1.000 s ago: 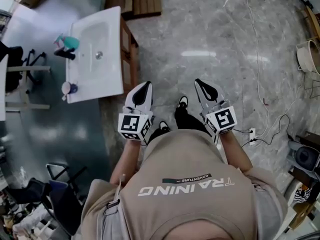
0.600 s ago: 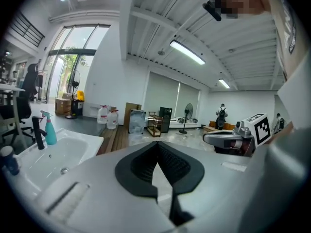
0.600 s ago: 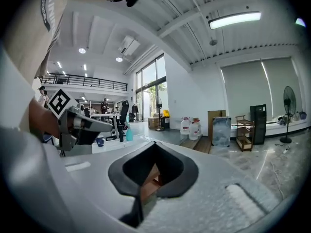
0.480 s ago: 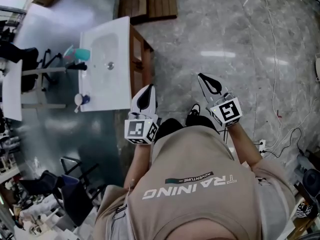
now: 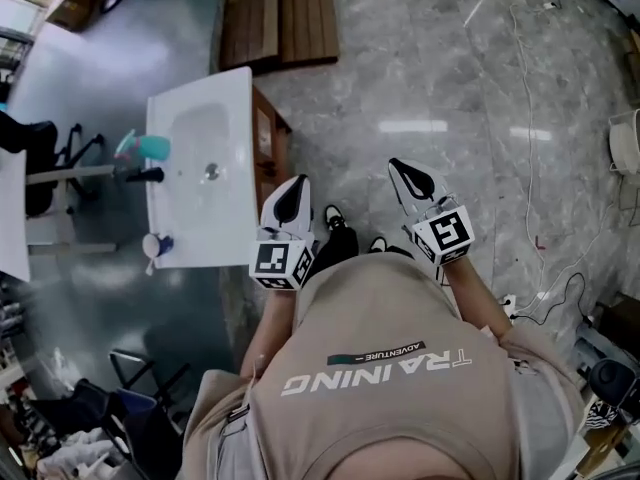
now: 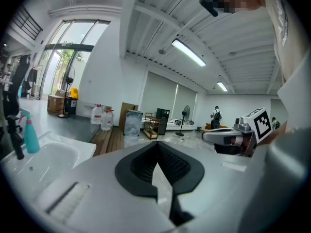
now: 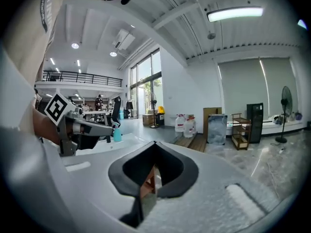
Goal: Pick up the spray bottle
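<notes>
The teal spray bottle [image 5: 150,148] stands at the back rim of a white sink [image 5: 235,118], beside a black faucet [image 5: 145,175]. It shows at the far left of the left gripper view as the spray bottle [image 6: 30,135], and small in the right gripper view as the spray bottle [image 7: 117,134]. My left gripper [image 5: 292,182] is shut and empty, just right of the sink's front edge and well short of the bottle. My right gripper [image 5: 400,166] hangs over the floor farther right, jaws together with nothing between them. In their own views the left gripper [image 6: 156,143] and right gripper [image 7: 154,142] hold nothing.
A cup [image 5: 155,245] sits on the sink's near corner. The sink rests on a wooden stand [image 5: 275,138]. Wooden boards [image 5: 280,13] lie beyond it. Cables [image 5: 525,168] trail over the marble floor on the right. Water jugs [image 6: 101,116] and shelves stand far off.
The person has walked forward alongside the sink, so the sink and bottle sit lower in the head view and closer to the left gripper. Both grippers stay shut and empty.
</notes>
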### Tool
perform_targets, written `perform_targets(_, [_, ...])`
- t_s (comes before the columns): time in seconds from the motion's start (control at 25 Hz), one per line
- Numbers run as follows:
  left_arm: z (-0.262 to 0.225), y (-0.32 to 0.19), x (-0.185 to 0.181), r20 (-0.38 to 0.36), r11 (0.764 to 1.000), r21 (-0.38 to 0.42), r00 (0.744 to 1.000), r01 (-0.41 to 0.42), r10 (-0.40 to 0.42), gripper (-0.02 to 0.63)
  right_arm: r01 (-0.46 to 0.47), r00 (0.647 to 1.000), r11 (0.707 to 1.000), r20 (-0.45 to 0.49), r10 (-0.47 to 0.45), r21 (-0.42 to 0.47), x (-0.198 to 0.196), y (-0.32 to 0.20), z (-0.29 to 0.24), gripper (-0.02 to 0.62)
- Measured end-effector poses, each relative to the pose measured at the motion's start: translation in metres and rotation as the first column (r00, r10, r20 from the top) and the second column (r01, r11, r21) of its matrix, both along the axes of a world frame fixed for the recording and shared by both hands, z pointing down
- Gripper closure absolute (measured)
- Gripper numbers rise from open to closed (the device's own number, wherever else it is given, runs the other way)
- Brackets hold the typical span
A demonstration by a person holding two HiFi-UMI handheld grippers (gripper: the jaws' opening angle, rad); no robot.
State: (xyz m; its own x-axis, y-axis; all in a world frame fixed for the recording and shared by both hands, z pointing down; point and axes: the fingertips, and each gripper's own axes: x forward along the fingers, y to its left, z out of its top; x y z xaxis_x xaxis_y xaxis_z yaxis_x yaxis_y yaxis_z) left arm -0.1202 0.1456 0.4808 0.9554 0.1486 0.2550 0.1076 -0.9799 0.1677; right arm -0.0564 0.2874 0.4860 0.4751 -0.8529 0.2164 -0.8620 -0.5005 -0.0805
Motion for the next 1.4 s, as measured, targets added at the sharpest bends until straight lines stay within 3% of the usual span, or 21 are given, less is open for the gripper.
perform_targets(0.2, [-0.022,-0.023,0.059,-0.076,1.0,-0.002,0.997,-0.031,0.031,0.591,-0.058,0.997,0.998,-0.042,0.058,0.02,0.043,-0.006,-0.038,0.594])
perform_targets(0.36, [-0.023,-0.049,0.087,-0.105,0.997,-0.024,0.992,-0.074,0.071,0.592,-0.121,0.991,0.991,-0.059,0.124,0.052,0.073,-0.029,-0.054,0.592])
perform_targets(0.8, [0.007,-0.084,0.114,-0.062,0.997,-0.049,0.997,-0.051,0.048,0.591,-0.163,0.987,0.987,0.005,0.163,0.018,0.102,-0.049,-0.035,0.594])
perform_targets(1.12, [0.01,-0.088,0.156,-0.036,0.999,-0.044,0.999,0.007,-0.009,0.592,-0.031,0.999,0.999,0.013,0.031,0.004,0.153,-0.083,-0.02,0.592])
perform_targets(1.4, [0.019,-0.096,0.222,0.021,0.999,0.001,0.999,0.044,-0.044,0.591,0.09,0.991,0.996,-0.1,-0.088,0.007,0.227,-0.115,-0.022,0.592])
